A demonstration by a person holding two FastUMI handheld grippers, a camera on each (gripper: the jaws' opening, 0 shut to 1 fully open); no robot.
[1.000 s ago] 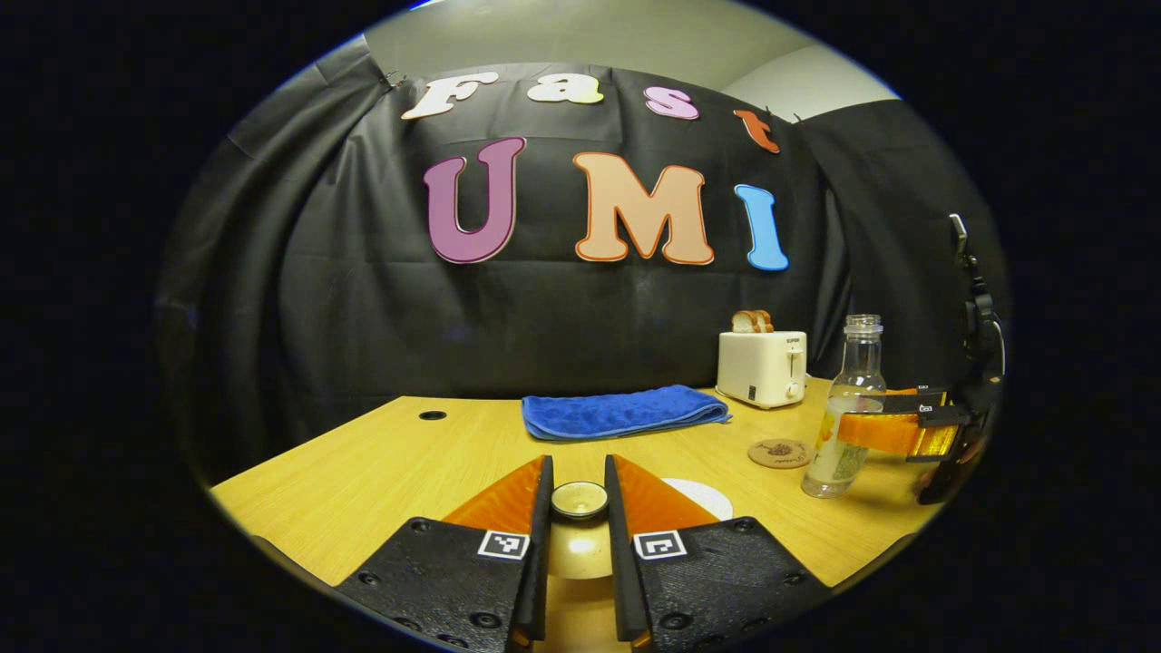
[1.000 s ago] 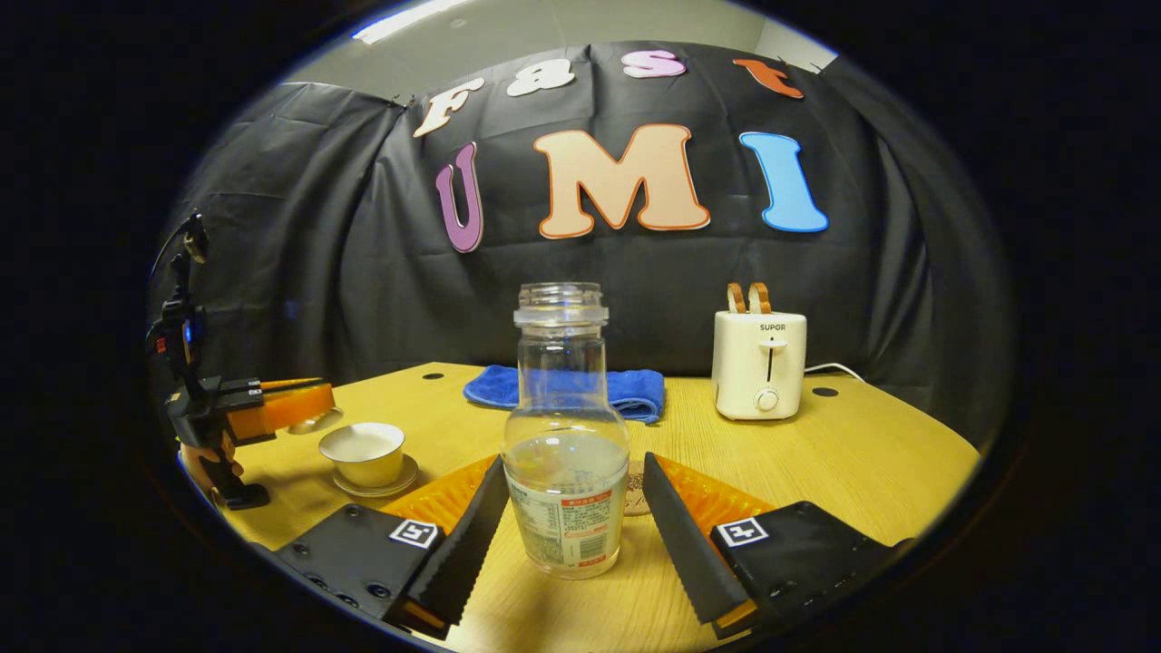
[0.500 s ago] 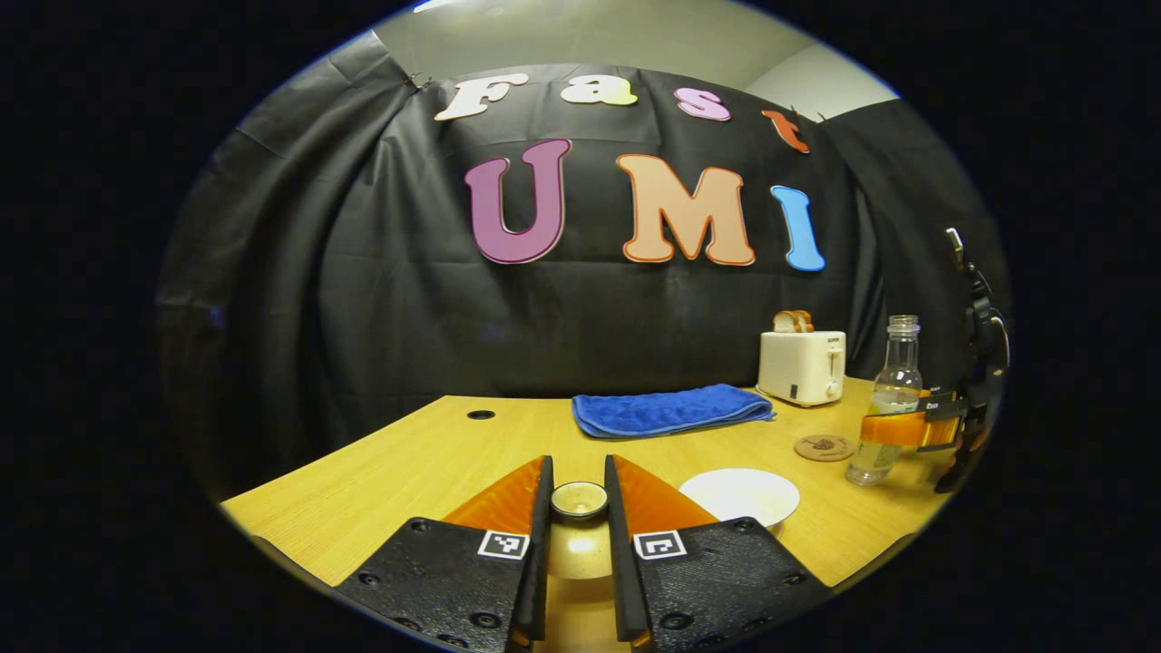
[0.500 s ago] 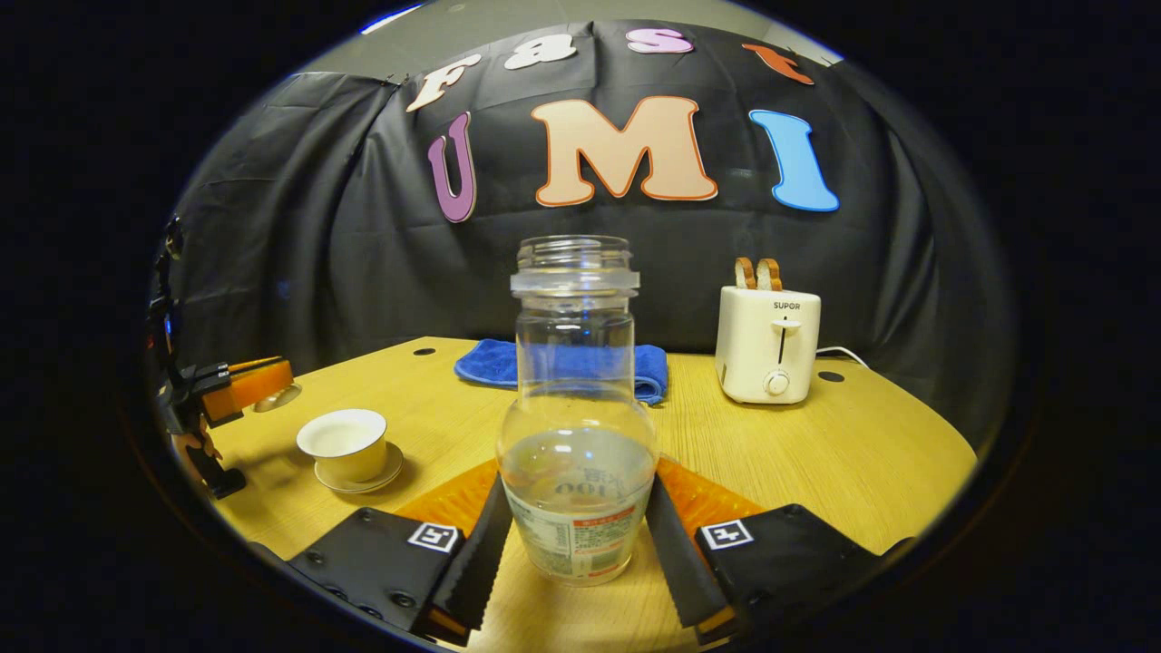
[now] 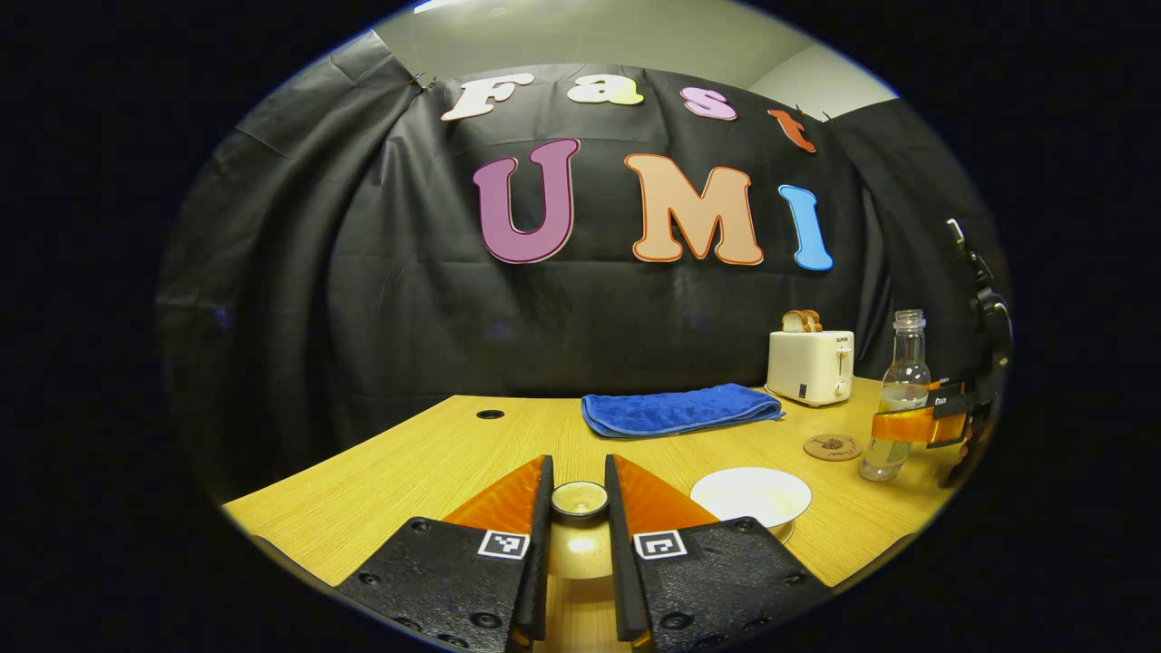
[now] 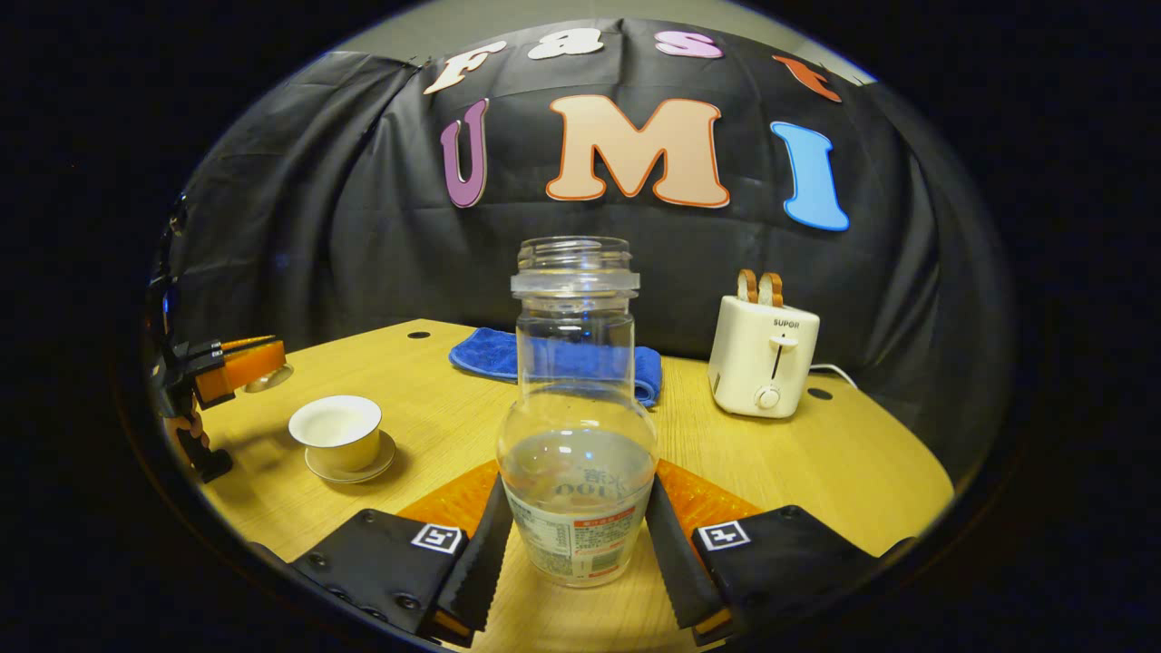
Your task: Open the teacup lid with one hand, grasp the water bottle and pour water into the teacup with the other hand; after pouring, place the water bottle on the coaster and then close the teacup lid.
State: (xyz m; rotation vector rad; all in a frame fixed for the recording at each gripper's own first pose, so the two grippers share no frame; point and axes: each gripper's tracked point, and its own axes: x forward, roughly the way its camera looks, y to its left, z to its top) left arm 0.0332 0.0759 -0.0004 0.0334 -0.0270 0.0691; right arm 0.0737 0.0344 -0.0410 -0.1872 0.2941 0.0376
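Note:
In the left gripper view my left gripper [image 5: 579, 508] is shut on the knob of the teacup lid [image 5: 579, 499], held above the table. The open white teacup [image 5: 751, 494] sits just to its right. Far right, the clear water bottle [image 5: 896, 399], partly filled, is clamped by my right gripper [image 5: 907, 426], close to the round coaster [image 5: 833, 446]. In the right gripper view the bottle [image 6: 577, 435] stands upright between the fingers of my right gripper [image 6: 577, 540], both pressing its lower body. The teacup [image 6: 337, 433] rests on its saucer [image 6: 354, 470] at left, with my left gripper [image 6: 238, 363] beyond it.
A white toaster [image 6: 764, 358] with bread stands at the back right of the wooden table [image 6: 816, 453]. A folded blue towel [image 5: 680, 410] lies at the back middle. Cable holes dot the tabletop near the back edge.
My right gripper's fingers closed onto the bottle. My left gripper carried the lid leftward, away from the teacup, which now shows uncovered beside it.

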